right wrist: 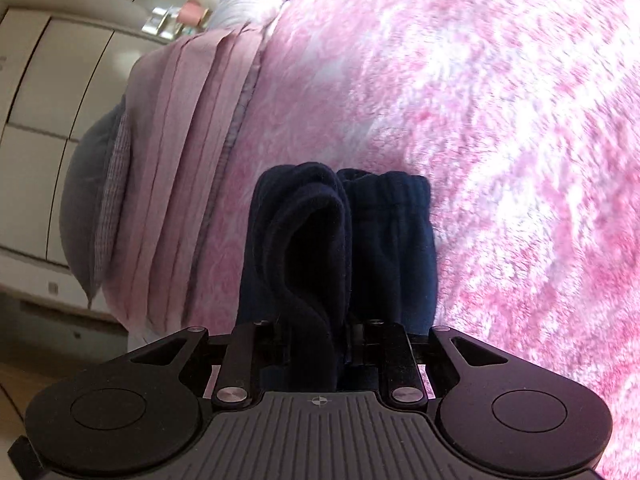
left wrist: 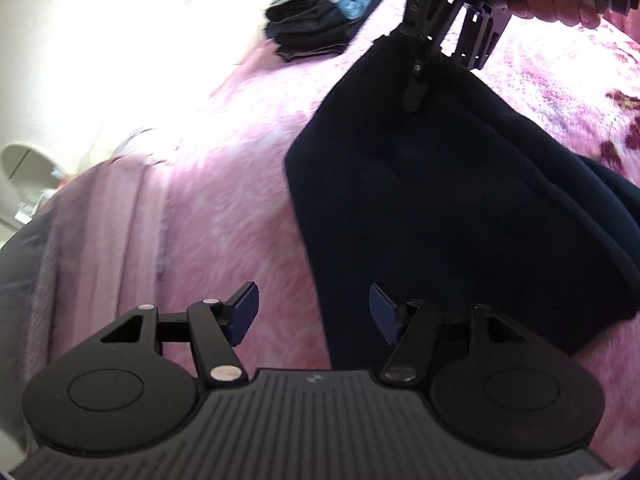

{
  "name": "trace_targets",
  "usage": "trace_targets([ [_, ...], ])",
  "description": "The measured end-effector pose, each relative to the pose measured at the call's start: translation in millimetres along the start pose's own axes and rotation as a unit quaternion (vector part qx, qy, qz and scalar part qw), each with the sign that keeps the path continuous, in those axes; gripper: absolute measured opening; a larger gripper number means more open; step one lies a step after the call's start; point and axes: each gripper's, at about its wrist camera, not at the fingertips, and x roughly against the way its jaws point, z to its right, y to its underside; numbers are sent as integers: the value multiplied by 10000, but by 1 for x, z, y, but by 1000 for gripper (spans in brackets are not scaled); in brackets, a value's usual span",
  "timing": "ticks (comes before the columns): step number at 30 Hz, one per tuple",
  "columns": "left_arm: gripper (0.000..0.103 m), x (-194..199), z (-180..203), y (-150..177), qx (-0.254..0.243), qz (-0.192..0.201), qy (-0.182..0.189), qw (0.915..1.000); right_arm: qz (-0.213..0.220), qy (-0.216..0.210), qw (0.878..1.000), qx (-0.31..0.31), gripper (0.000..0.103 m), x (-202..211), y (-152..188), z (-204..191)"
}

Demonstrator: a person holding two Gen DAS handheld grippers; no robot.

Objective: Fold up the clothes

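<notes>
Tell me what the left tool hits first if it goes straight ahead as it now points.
Probably the pink fleece blanket, right beside the edge of the dark navy garment; the left tool is open and empty, and depth is uncertain.

Home bedroom: pink fleece blanket [right wrist: 500,120] on bed, white wardrobe [right wrist: 44,92] far left, probably a pillow [right wrist: 86,200].

My pads [left wrist: 244,312] are blue, arms black. Garment [left wrist: 440,208] centre-right is dark navy, plain, w/ ribbed cuff. Blanket [left wrist: 224,208] under it: fluffy pink, mottled white, maroon flower marks upper right. Top centre, pile [left wrist: 320,20]: black, dark blue, plus light-blue patterned piece. Left: plain dusty-pink sheet [right wrist: 192,152], grey pillow [right wrist: 88,184].
</notes>
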Motion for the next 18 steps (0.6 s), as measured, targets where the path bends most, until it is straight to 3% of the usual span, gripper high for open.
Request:
trace_targets([
  [4,58,-36,-2,-8,-32,-30,301,9995,39,15,10000,-2,24,24,-1,6],
  [6,57,-51,5,-11,-50,-88,453,9989,100,164,9997,162,36,41,4,10],
  [10,55,-76,17,-15,-64,-148,611,9980,318,564,9960,623,37,63,6,0],
  [15,55,-78,15,-14,30,-79,613,9981,870,1070,9757,1705,37,79,7,-41],
  [17,55,-73,10,-12,86,-92,640,9979,899,1107,9693,2005,38,72,5,-56],
  [18,55,-71,7,-11,109,-99,658,9977,856,1132,9651,2201,50,65,4,-61],
])
